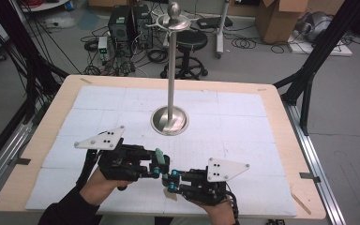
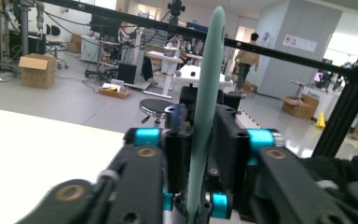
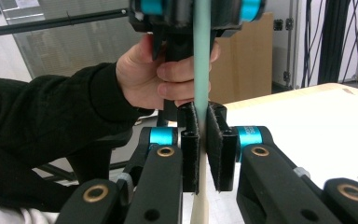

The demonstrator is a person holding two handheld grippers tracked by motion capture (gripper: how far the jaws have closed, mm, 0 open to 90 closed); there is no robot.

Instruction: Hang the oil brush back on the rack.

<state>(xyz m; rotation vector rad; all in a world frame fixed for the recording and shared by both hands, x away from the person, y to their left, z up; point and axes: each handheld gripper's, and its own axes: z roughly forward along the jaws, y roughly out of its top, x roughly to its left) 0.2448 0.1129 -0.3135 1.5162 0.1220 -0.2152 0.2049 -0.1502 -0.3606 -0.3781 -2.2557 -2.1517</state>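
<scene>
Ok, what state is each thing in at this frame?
Left hand-held gripper: shut on the green strip.
Right hand-held gripper: shut on the same strip.
Green strip: thin, pinched by both, above the table.
Metal stand: upright, untouched.

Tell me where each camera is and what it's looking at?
High view: sits above the person's side, looks forward and down on the table and metal stand; both forearms, left gripper and right gripper show.
Left gripper view: rides the left gripper, looks level into the room; its jaws clamp a pale green strip.
Right gripper view: rides the right gripper, faces the person's left hand.
Shared: both gripper views show the strip that both grippers hold.
</scene>
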